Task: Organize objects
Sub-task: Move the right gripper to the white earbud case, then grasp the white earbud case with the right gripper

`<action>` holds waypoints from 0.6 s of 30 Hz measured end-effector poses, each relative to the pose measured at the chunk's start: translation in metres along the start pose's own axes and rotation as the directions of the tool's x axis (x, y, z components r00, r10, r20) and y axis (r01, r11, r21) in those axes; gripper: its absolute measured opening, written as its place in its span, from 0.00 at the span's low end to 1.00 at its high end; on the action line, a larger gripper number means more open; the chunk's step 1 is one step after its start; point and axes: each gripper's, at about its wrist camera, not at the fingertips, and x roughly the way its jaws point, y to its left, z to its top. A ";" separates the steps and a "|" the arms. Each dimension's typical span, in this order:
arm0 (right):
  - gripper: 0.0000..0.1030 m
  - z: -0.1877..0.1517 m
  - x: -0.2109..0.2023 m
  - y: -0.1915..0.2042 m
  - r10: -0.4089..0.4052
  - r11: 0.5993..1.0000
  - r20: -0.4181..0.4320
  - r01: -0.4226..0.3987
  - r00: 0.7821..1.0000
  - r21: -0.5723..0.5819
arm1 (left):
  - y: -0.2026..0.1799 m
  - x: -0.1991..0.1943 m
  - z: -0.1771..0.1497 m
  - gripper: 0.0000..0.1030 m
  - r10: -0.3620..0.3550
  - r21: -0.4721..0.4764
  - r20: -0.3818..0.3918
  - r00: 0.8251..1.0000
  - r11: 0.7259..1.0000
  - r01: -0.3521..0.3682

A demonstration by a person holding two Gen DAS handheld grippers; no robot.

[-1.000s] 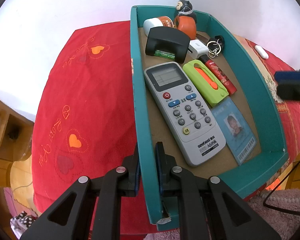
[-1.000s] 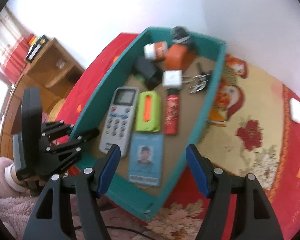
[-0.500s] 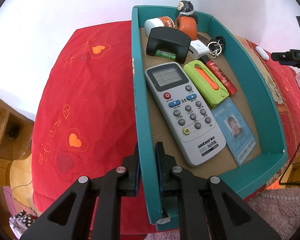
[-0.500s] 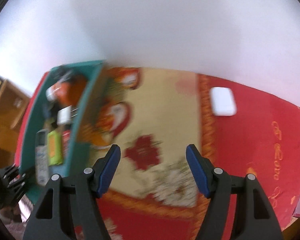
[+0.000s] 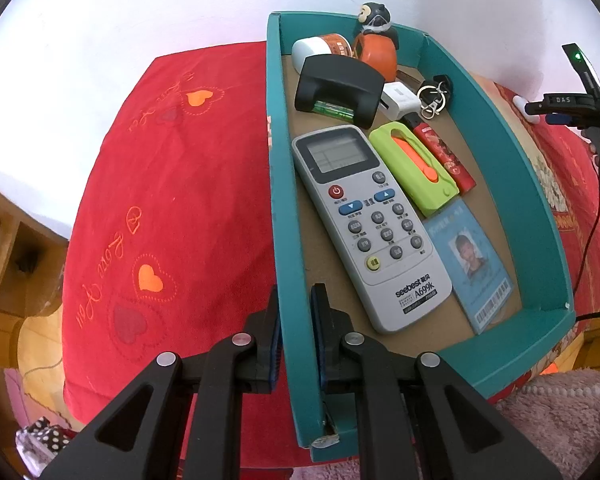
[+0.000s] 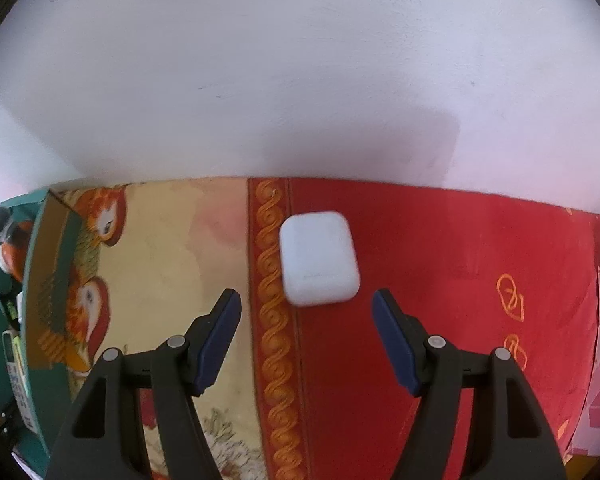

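My left gripper (image 5: 296,300) is shut on the left wall of a teal box (image 5: 278,208) that lies on a red cloth. In the box lie a grey remote (image 5: 364,220), a green and orange cutter (image 5: 414,170), a red lighter (image 5: 446,152), a blue ID card (image 5: 474,264), a black case (image 5: 338,84), a white plug, keys, a jar and an orange toy. A white earbud case (image 6: 318,258) lies on the cloth just ahead of my right gripper (image 6: 306,300), which is open with nothing between its fingers. The right gripper also shows at the right edge (image 5: 568,108).
A white wall (image 6: 300,80) rises right behind the cloth. The box (image 6: 4,320) is at the far left in the right wrist view. Wooden furniture (image 5: 4,248) stands to the left, and a pink fluffy rug (image 5: 540,420) lies below the box.
My right gripper swung away from over the box to the right and now faces the white earbud case, which looks larger and nearer. The left gripper kept its hold on the box wall.
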 end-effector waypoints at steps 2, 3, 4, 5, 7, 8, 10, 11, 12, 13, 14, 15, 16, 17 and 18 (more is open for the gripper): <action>0.67 0.003 0.003 -0.002 -0.003 1.000 0.003 0.003 1.000 -0.003 | -0.001 0.001 0.001 0.13 0.001 -0.003 -0.001 1.000 1.000 -0.001; 0.67 0.004 0.005 -0.003 -0.001 1.000 0.003 0.001 1.000 -0.005 | -0.001 0.001 0.001 0.13 0.002 -0.005 -0.001 1.000 1.000 -0.002; 0.67 0.005 0.006 -0.004 0.001 1.000 0.004 -0.001 1.000 -0.005 | -0.002 0.001 0.002 0.13 0.002 -0.007 -0.002 1.000 1.000 -0.002; 0.67 0.006 0.007 -0.004 0.003 1.000 0.003 -0.003 1.000 -0.006 | -0.003 0.002 0.003 0.13 0.002 -0.009 -0.002 1.000 1.000 -0.002; 0.67 0.008 0.010 -0.004 0.005 1.000 -0.001 -0.005 1.000 -0.011 | -0.003 0.002 0.003 0.13 0.001 -0.013 -0.002 1.000 1.000 -0.001; 0.67 0.008 0.011 -0.004 0.005 1.000 0.000 -0.005 1.000 -0.013 | -0.003 0.002 0.003 0.13 0.000 -0.015 -0.001 1.000 1.000 0.000; 0.67 0.009 0.013 -0.003 0.011 1.000 -0.004 -0.011 1.000 -0.019 | -0.004 0.002 0.003 0.13 0.001 -0.018 -0.001 1.000 1.000 -0.001; 0.67 0.009 0.014 -0.003 0.012 1.000 -0.006 -0.012 1.000 -0.022 | -0.006 0.003 0.004 0.13 0.001 -0.019 0.000 1.000 1.000 -0.001; 0.67 0.009 0.015 -0.003 0.011 1.000 -0.008 -0.012 1.000 -0.025 | -0.005 0.003 0.004 0.13 0.001 -0.019 0.000 1.000 1.000 -0.001; 0.67 0.009 0.015 -0.002 0.012 1.000 -0.008 -0.012 1.000 -0.028 | -0.005 0.003 0.003 0.13 0.001 -0.019 0.000 1.000 1.000 -0.001; 0.67 0.009 0.016 -0.002 0.012 0.999 -0.009 -0.013 1.000 -0.030 | -0.006 0.003 0.003 0.13 0.001 -0.019 0.000 1.000 1.000 -0.001; 0.67 0.009 0.016 -0.002 0.013 0.999 -0.011 -0.013 1.000 -0.031 | -0.006 0.003 0.003 0.13 0.001 -0.019 0.000 1.000 1.000 -0.001; 0.66 0.008 0.016 -0.003 0.014 0.999 -0.013 -0.014 1.000 -0.032 | -0.005 0.003 0.003 0.13 0.000 -0.019 0.000 1.000 1.000 0.000; 0.66 0.008 0.017 -0.003 0.014 0.999 -0.014 -0.015 1.000 -0.032 | -0.006 0.003 0.003 0.13 0.000 -0.019 0.000 1.000 1.000 0.000; 0.66 0.007 0.017 -0.004 0.016 0.999 -0.016 -0.017 1.000 -0.031 | -0.006 0.003 0.003 0.13 -0.001 -0.019 0.000 1.000 1.000 0.001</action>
